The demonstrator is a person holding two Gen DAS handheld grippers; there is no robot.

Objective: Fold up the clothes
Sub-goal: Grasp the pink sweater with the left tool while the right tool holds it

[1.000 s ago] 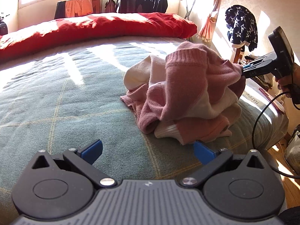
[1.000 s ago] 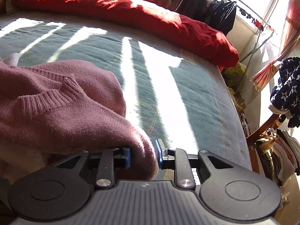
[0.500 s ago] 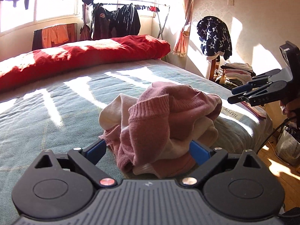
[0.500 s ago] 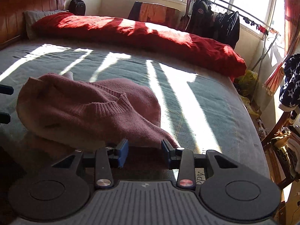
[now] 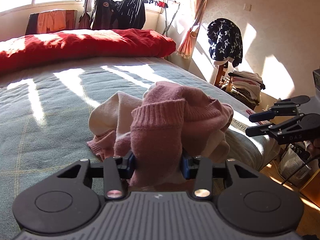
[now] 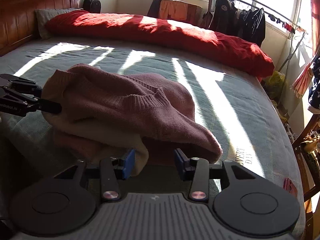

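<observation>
Left tongs (image 5: 158,163) are closing on the crumpled pink-and-cream knitted sweater (image 5: 160,120) heaped on the grey-green bed (image 5: 50,120), to spread it. Right tongs (image 6: 154,163), beside the heap, are opening, gripping nothing.

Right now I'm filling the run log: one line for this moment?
left gripper: closing on pink sweater sleeve | right gripper: opening, pads off sweater | sweater: crumpled on bed

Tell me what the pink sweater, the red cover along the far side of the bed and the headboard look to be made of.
Pink sweater: soft knit, probably wool or acrylic; ribbed cuff and fuzzy matte surface show.
Red cover: plush, padded fabric, likely fleece or velvet-like; puffy, creased, matte in the sun.
Headboard: reddish-brown wood with panelled grooves and a slight sheen, probably varnished.
</observation>
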